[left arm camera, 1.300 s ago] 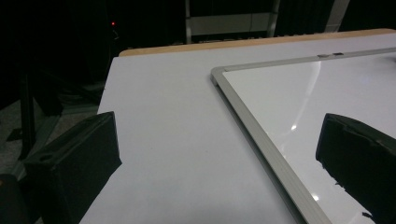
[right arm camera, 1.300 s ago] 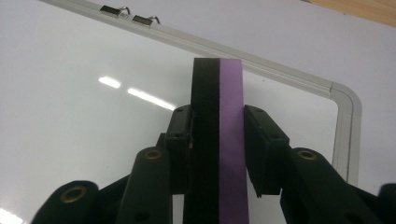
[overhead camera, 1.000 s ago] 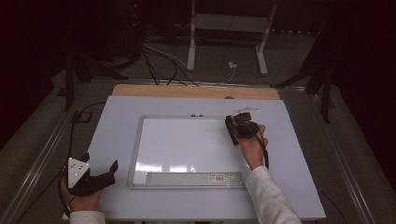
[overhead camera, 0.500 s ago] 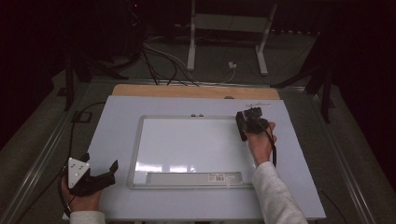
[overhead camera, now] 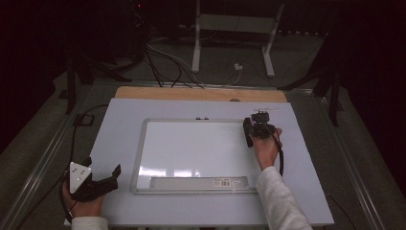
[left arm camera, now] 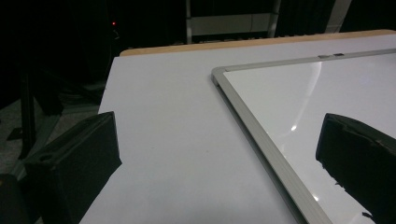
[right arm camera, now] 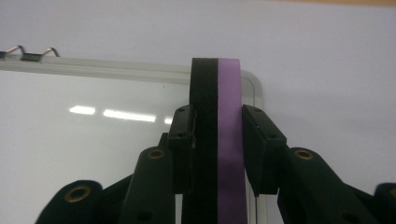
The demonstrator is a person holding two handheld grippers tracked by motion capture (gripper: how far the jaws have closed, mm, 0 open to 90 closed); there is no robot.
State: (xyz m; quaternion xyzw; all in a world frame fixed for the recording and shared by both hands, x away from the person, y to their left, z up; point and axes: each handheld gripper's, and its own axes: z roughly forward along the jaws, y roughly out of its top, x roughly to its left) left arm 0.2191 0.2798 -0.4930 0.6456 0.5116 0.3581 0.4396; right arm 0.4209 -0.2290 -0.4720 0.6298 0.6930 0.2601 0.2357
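- Right tongs (right arm camera: 217,135) clenched on a flat eraser block, black on one side and purple felt on the other (right arm camera: 217,140); it stands on edge between the pads, squarely gripped.
- In the high view the right tongs (overhead camera: 253,132) hold the block at the far right corner of the white, silver-framed whiteboard (overhead camera: 191,148), which lies flat on the pale grey surface (overhead camera: 119,120).
- Board looks blank; glare streaks only, no marks that I can make out.
- Left tongs (overhead camera: 107,178) released, resting on the surface near the board's near left corner, holding nothing; the left gripper view shows the frame edge (left arm camera: 261,135) between the wide jaws.
- Judgement: to wipe well, turn the felt face down, lay it flat, press evenly.
- Risk: board may slide; the left tongs could brace the frame.
- Two small metal clips (right arm camera: 28,52) sit at the far edge; steer clear.
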